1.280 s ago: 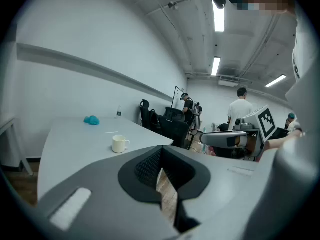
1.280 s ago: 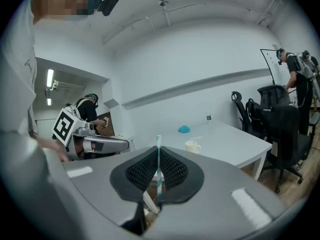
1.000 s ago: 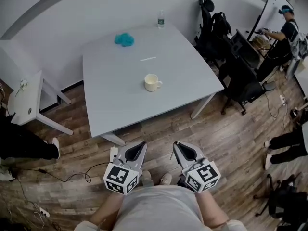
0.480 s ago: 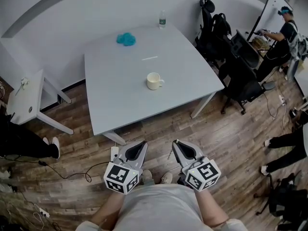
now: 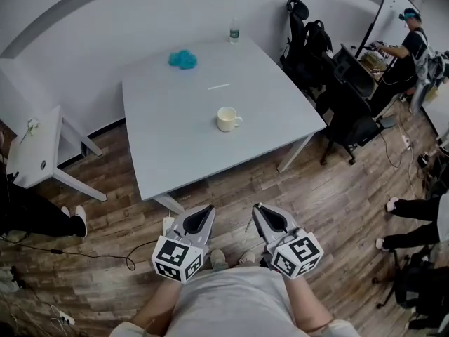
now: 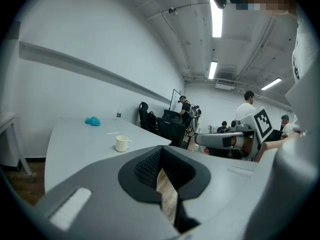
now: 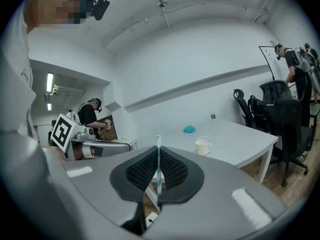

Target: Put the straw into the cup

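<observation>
Right tongs: clamped on striped straw. Left tongs: closed, empty. Change: none of note; cup remains mid-frame on surface, approach pending.

Cup mid-table, a straw lying behind it, cloth and bottle at the far edge; a second straw between the right gripper's jaws.

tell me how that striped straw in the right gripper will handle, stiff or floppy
Probably fairly stiff: the straw stands straight above the shut jaws of the right gripper, with no droop. Likely very light and easy to crush, being so thin. It could well roll if dropped on the flat table.
</observation>
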